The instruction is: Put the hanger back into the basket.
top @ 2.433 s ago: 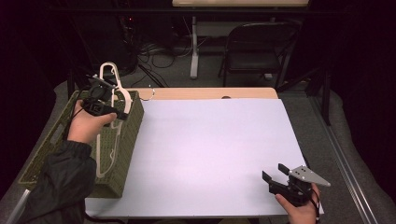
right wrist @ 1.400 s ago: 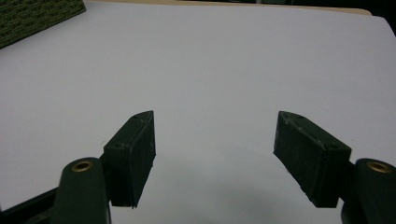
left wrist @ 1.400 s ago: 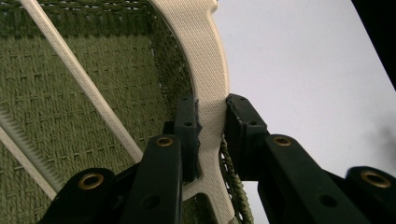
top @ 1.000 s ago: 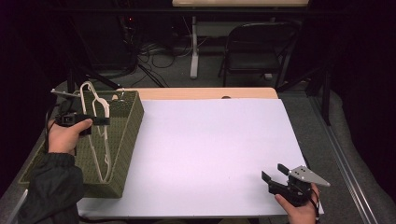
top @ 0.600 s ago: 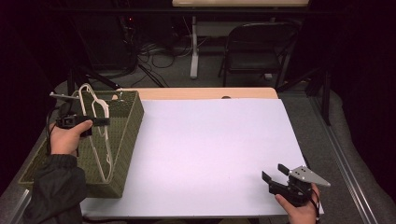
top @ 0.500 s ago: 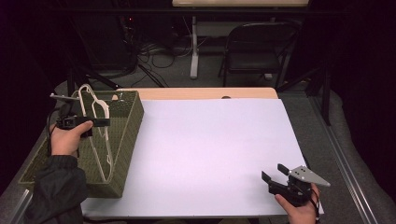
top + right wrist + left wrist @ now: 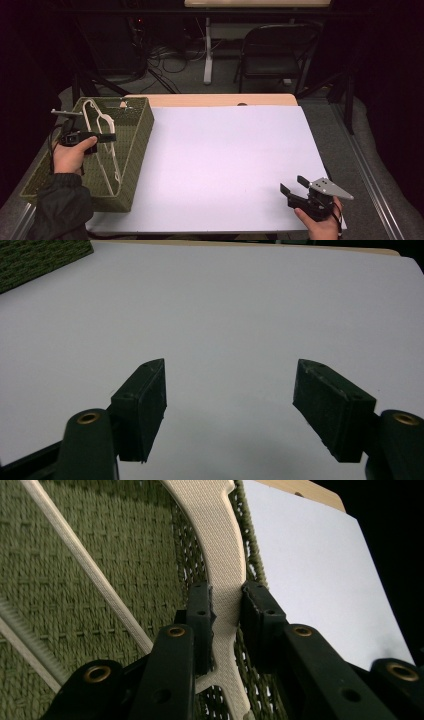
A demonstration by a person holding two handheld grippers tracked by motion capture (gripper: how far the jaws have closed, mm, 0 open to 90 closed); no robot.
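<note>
While clamped in the left gripper (image 7: 227, 625) over the woven green basket (image 7: 132, 150), a cream, fine-textured plastic hanger (image 7: 222, 570); right gripper (image 7: 230, 405) jaws apart.

Olive-green woven rectangular basket (image 7: 134, 150) w/ a tight basket-weave pattern; cream-white plastic clothes hanger (image 7: 220, 545) w/ a fine cross-hatch texture. Flat white sheet-covered tabletop (image 7: 225, 160) is plain, w/ a pale tan wood strip at its far edge. Black two-jaw left gripper (image 7: 226, 615) & black two-jaw right gripper (image 7: 230, 405) have brass-coloured rivets; right one carries a grey plate.

Bright white table (image 7: 225, 165) glows amid dark surroundings; nearby jaws look perhaps slightly blurred.
</note>
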